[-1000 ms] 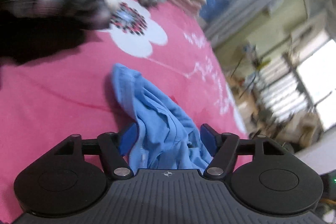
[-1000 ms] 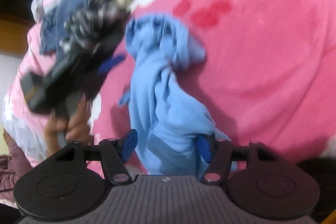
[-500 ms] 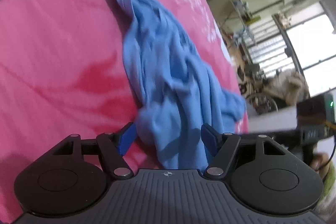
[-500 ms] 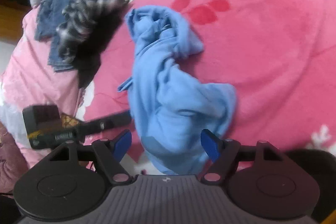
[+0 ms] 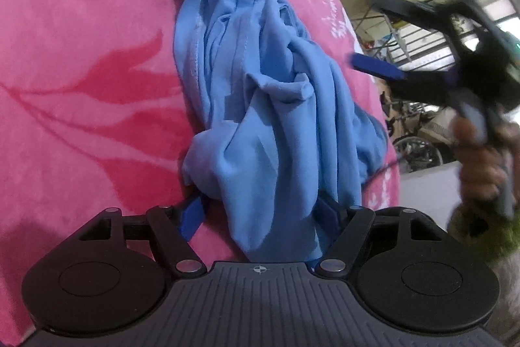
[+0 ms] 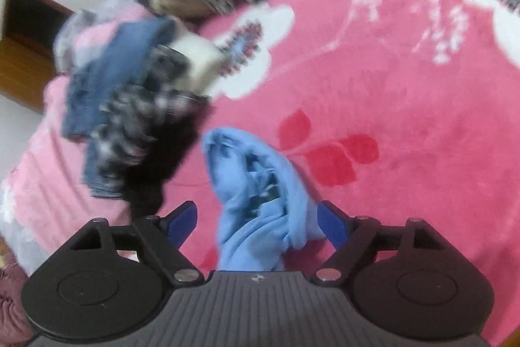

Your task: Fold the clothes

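While the right gripper's (image 6: 256, 221) fingers spread wider around the blue shirt (image 5: 260, 106), the left gripper (image 5: 263, 213) straddles it ungripped.

Both wrist views look steeply down, close over the same blue garment (image 5: 266, 106) (image 6: 256, 200) on the pink blanket (image 5: 81, 54) (image 6: 406, 119).

soft, even indoor light, with bright glare from a window (image 5: 432, 31) at the right edge of the left view. the right view is smeared by motion blur, worst on the clothes pile (image 6: 130, 106). both pictures curve at the edges.
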The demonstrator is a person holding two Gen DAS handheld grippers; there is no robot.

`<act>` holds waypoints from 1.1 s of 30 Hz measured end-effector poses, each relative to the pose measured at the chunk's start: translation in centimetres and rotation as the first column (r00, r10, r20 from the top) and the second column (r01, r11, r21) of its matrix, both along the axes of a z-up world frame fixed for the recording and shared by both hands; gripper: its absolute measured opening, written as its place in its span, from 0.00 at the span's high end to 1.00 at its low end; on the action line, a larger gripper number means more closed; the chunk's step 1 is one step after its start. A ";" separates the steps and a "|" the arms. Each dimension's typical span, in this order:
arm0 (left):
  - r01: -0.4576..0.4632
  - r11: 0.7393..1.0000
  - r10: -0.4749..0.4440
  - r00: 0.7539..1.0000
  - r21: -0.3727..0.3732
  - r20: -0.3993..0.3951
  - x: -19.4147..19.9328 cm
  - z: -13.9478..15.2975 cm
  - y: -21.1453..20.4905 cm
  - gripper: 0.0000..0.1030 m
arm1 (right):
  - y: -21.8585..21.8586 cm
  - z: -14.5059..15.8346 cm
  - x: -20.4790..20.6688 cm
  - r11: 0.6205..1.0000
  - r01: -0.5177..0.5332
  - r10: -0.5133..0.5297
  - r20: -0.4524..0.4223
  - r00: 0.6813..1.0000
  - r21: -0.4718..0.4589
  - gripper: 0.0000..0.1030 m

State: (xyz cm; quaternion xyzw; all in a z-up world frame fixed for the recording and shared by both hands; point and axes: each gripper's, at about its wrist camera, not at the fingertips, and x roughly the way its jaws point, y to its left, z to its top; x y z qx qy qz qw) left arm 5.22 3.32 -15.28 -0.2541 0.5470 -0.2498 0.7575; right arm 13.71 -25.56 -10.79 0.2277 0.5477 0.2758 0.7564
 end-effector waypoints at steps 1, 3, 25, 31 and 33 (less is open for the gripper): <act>-0.003 1.000 0.003 1.000 0.007 0.003 0.1 0.0 -0.2 0.31 | 0.5 -0.9 0.6 1.000 -0.003 0.002 -0.011 1.000 -0.007 0.19; -0.005 1.000 0.004 1.000 0.021 0.016 0.2 0.0 -0.5 0.32 | 1.7 -2.5 1.7 1.000 0.000 0.000 -0.029 1.000 -0.026 0.19; -0.091 0.991 0.072 0.981 0.097 0.180 0.6 2.3 3.1 0.91 | -0.7 -3.2 -3.5 0.990 0.009 -0.018 -0.059 0.998 -0.141 0.83; -0.075 0.988 0.051 0.983 0.132 0.176 -1.2 3.1 5.7 0.88 | -2.5 -2.2 -7.5 0.979 -0.063 0.040 -0.124 0.992 -0.192 0.81; -0.051 0.991 0.031 0.987 0.126 0.155 -1.1 3.4 5.7 0.84 | -2.4 -1.2 -8.3 0.965 -0.093 0.072 -0.096 0.993 -0.246 0.75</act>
